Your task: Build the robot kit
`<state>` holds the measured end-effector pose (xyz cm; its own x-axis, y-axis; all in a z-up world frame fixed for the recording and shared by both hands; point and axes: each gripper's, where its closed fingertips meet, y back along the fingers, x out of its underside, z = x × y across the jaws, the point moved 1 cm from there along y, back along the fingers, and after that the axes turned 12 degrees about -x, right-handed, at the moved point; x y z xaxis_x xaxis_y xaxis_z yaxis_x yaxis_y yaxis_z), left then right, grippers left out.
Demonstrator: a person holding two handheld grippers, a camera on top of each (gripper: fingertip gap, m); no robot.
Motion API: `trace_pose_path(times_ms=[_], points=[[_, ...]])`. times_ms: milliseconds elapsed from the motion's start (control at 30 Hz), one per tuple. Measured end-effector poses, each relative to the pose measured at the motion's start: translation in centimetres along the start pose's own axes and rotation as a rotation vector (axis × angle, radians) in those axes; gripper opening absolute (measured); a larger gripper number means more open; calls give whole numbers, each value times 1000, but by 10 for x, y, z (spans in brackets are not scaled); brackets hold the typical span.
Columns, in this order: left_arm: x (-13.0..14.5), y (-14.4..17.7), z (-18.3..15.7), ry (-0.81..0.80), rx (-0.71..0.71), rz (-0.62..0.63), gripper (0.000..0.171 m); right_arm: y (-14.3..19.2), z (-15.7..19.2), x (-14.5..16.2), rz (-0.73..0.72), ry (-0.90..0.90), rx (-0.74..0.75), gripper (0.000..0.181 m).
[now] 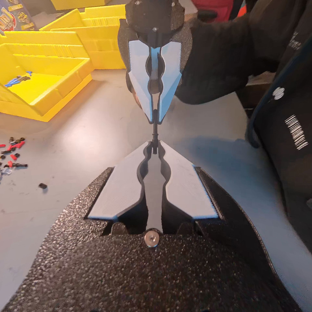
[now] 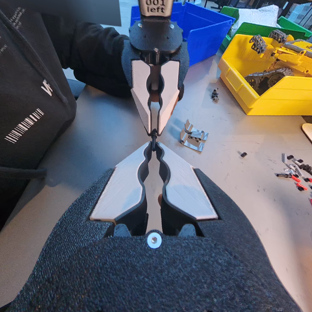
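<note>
Left claw: my left gripper (image 1: pixel 154 146), white-padded fingers in a black textured housing, has its tips pinched together on one end of a thin black plastic axle pin (image 1: pixel 155 135).
Right claw: my right gripper (image 2: pixel 153 146), of the same build, is clamped on the other end of that pin, facing the left one tip to tip; in the left wrist view I see it coming in from above (image 1: pixel 154 119).
Pin: it hangs in the air between the two pairs of tips, above the grey tabletop (image 1: pixel 84 143), touching nothing else. A small collar sits on the shaft between the tips.
Left side of the bench: I see open yellow plastic bins (image 1: pixel 50 81), the nearest with a few blue pieces inside, and a scatter of small red and black building parts (image 1: pixel 13 152) lying on the table.
Right side of the bench: a silver-grey panel assembly (image 2: pixel 193 137) lies just beside the grippers; farther off stand a yellow bin holding a yellow tracked toy vehicle (image 2: pixel 278 55), blue bins (image 2: pixel 202 30) and green bins (image 2: pixel 253 28).
Person: a black sleeve and sweatshirt (image 2: pixel 30 92) fill the edge nearest me.
</note>
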<state>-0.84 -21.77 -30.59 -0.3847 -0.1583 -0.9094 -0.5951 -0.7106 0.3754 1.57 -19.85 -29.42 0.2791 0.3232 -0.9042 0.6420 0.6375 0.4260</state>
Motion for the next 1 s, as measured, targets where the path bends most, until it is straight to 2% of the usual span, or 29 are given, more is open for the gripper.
trace_pose_path(times_ms=[200, 367, 433, 633, 1000], points=[[0, -2, 8, -100, -116, 32, 6, 1, -8, 2, -21, -65, 21, 4], [-6, 1, 13, -115, -158, 8, 6, 3, -12, -5, -102, -117, 13, 4], [-14, 3, 13, -92, -155, -32, 5, 2, -10, -10, -138, -125, 1, 3], [-18, 6, 14, -104, -167, -40, 5, 0, -12, -15, -149, -106, 27, 3], [-7, 2, 12, -128, -153, 0, 6, -6, -13, -6, -126, -108, 25, 4]])
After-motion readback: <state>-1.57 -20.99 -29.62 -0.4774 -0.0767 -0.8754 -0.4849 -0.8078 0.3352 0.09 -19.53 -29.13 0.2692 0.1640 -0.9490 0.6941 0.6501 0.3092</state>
